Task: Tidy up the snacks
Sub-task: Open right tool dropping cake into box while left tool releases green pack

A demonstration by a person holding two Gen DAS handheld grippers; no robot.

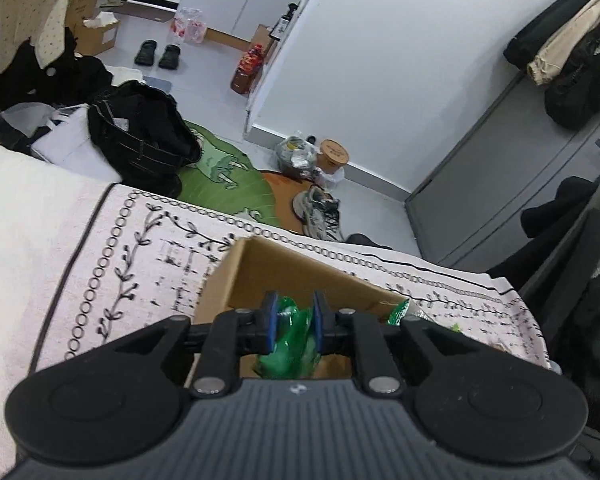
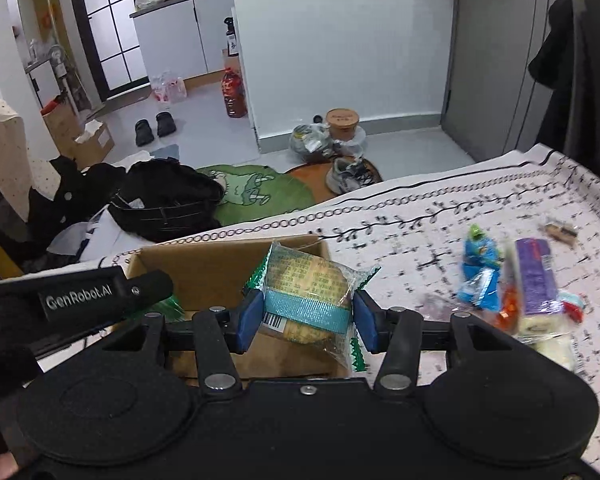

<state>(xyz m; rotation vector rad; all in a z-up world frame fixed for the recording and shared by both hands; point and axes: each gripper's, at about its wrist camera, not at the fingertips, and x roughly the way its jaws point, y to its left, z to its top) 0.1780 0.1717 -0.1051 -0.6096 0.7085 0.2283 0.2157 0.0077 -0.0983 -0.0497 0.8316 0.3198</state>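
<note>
An open cardboard box (image 1: 284,268) stands on the patterned cloth; it also shows in the right wrist view (image 2: 204,268). My left gripper (image 1: 294,326) is shut on a green snack packet (image 1: 290,344) and holds it over the box. My right gripper (image 2: 306,314) is shut on a clear biscuit packet with a teal band (image 2: 312,292), held above the box's right side. The left gripper's body (image 2: 100,296) reaches in over the box from the left. Loose snacks lie on the cloth to the right: a blue packet (image 2: 478,268) and a purple-and-white bar (image 2: 538,280).
The patterned cloth (image 2: 440,216) covers the table, whose far edge drops to the floor. Below lie a green rug (image 1: 220,172), sneakers (image 1: 320,212), black bags (image 1: 144,136) and a rubbish bag (image 2: 312,140). A small brown item (image 2: 560,232) lies at far right.
</note>
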